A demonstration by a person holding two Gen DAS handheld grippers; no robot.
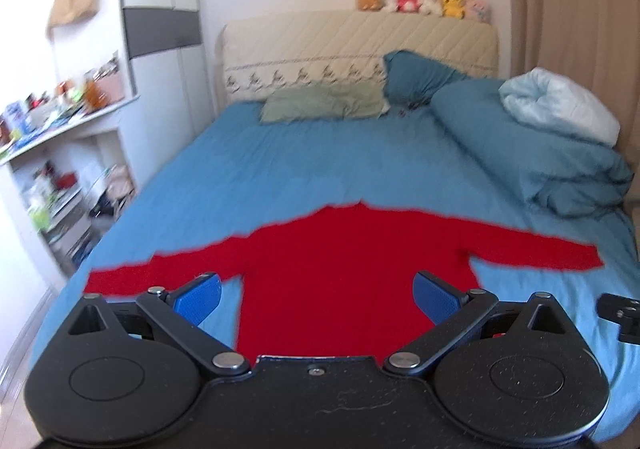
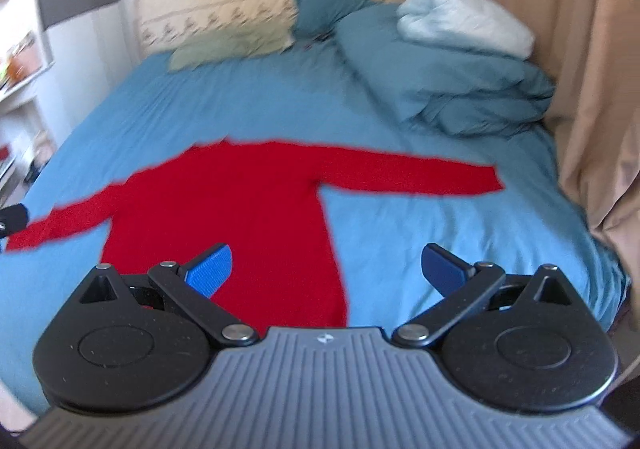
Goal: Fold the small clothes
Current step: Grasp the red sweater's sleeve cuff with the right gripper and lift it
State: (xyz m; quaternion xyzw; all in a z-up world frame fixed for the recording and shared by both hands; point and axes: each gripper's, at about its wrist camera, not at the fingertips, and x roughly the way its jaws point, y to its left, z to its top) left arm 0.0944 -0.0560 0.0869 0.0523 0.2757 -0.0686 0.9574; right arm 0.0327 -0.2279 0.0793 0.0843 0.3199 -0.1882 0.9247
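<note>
Left wrist view is blurred by motion, and the lower hem of the red sweater (image 1: 340, 277) is hidden behind the black body of the left gripper (image 1: 316, 299); the right wrist view is blurred as well, and there the hem on the near side is cut off by the right gripper (image 2: 326, 269). One sweater is present, lying flat on the blue bed (image 1: 300, 169) with both sleeves spread outward and the neck toward the headboard (image 1: 360, 45). Left gripper is held above the near part of the sweater body, pointing toward the headboard, with its two blue pads (image 1: 198, 299) spread wide and nothing between them. Right gripper is held over the right side of the sweater body and the bare sheet beside it, likewise with its pads (image 2: 210, 269) wide apart and empty. A black part of the other gripper shows at the edge of each view. At the far end lie one green pillow (image 1: 324, 103), a folded blue duvet (image 1: 532, 153) with one pale blue blanket (image 1: 560, 105) on top, and a row of five plush toys (image 1: 424, 1) on the headboard, too blurred to identify.
</note>
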